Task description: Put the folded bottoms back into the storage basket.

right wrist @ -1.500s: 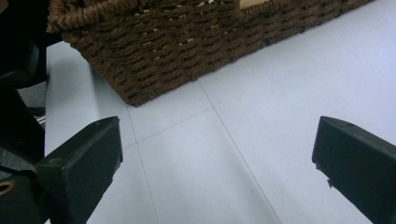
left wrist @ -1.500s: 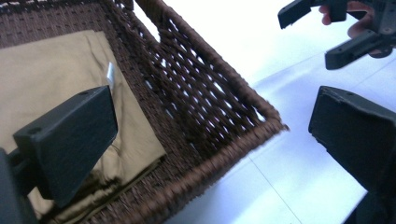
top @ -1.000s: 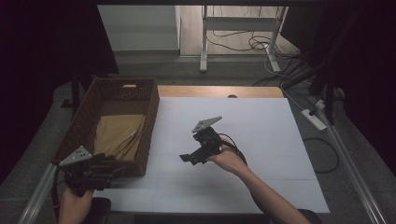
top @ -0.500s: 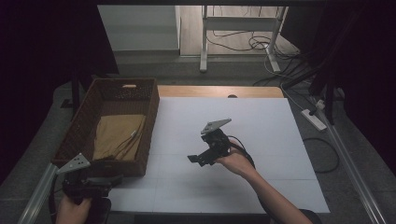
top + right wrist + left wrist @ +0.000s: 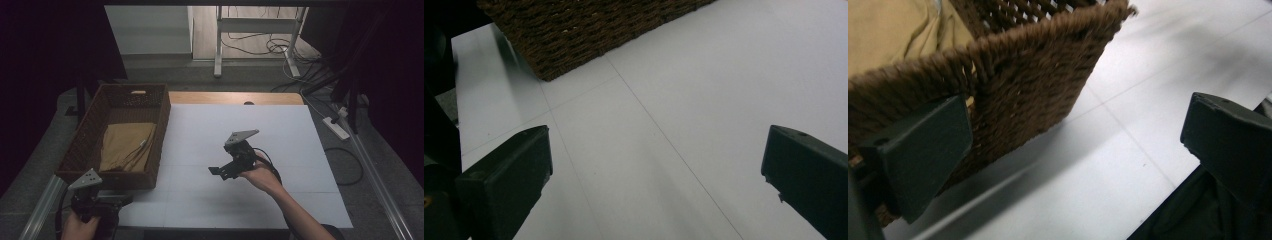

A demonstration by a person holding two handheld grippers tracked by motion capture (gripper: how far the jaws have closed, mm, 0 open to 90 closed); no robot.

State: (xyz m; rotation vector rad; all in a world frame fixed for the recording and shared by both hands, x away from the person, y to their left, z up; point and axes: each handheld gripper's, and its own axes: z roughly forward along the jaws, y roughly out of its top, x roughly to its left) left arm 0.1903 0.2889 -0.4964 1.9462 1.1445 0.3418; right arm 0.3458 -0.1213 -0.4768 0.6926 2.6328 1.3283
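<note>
Work in hand: a tan cloth [image 5: 125, 150] lies folded inside the wicker basket [image 5: 160, 132], which judging from how things lie looks like the end of putting it away; neither tool touches it.
Cloth: it rests flat on the basket floor toward the near end, a pale cord or strap lying across its top. Its upper corner shows over the basket rim in the left gripper view [image 5: 895, 30].
Basket: it stands at the left edge of the white surface [image 5: 300, 150], long side running away from the person, so both hands can reach it from the near side. Its woven near corner [image 5: 1048, 75] is just ahead of the left tool.
Left tool [image 5: 122, 199]: held low at the near left corner of the surface, just beside the basket's near wall, jaws spread wide with nothing between them. It seems parked there, out of the way.
Right tool [image 5: 216, 171]: held above the middle of the surface, well apart from the basket, pointing left toward it. Its jaws also stand wide and empty over bare white board [image 5: 704, 100].
Why so: both tools gaping and clear of the basket suggests the cloth is let go and the hands are at rest.
</note>
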